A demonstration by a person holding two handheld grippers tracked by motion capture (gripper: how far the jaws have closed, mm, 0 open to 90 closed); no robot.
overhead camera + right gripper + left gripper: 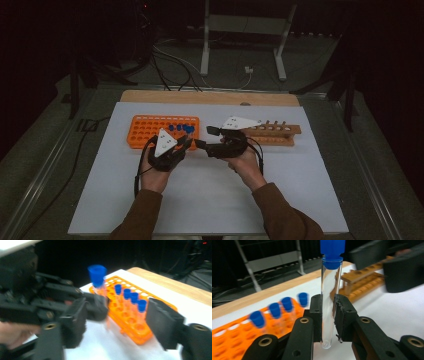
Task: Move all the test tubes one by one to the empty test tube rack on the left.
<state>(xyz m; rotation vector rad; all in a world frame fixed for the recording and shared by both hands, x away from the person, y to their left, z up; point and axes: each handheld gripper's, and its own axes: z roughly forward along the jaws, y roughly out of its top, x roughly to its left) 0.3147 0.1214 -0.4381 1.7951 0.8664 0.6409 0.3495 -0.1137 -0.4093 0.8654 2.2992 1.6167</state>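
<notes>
A clear test tube with a blue cap [328, 302] stands upright between the jaws of my left gripper [328, 312], which is shut on its lower half. In the high view the left gripper [187, 141] hangs just in front of the orange tube rack [145, 127]. That rack holds several blue-capped tubes [274, 311] along its right end. My right gripper [206, 137] faces the left one from the right, its jaws apart. In the right gripper view the right gripper [118, 315] stands open, with the held tube [98, 282] just beyond its left jaw and touching neither pad.
A wooden tube rack [272, 132] with a row of holes stands to the right of the orange rack. Both stand on a white mat [210, 200] that covers a wooden table. Cables and a metal frame [240, 25] lie on the floor behind.
</notes>
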